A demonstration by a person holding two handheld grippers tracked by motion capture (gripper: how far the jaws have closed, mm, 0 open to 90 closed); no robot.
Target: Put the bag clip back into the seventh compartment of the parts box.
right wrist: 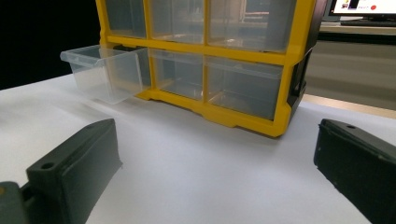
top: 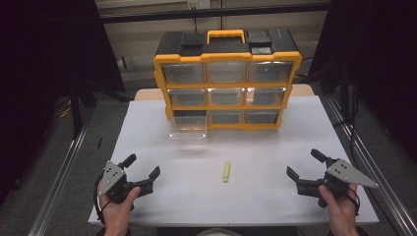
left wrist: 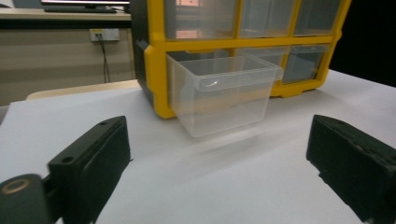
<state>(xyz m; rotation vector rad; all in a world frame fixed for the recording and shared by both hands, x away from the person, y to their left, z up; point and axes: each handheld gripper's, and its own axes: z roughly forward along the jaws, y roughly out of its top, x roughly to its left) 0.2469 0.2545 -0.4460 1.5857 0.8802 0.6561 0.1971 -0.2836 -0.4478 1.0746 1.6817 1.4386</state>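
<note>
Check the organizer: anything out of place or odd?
Yes. The bottom-left drawer of the yellow organizer is pulled out and looks empty, while the other drawers sit closed. A small yellow-green piece lies loose on the table.

A small yellow-green stick lies flat on the white surface, its long axis running roughly away from the person, alone and well apart from everything else. Farther back stands a yellow-framed organizer with a black top, a yellow handle and three rows of three clear drawers. Its bottom-left drawer is pulled partway out, level and upright, and looks empty.
</note>
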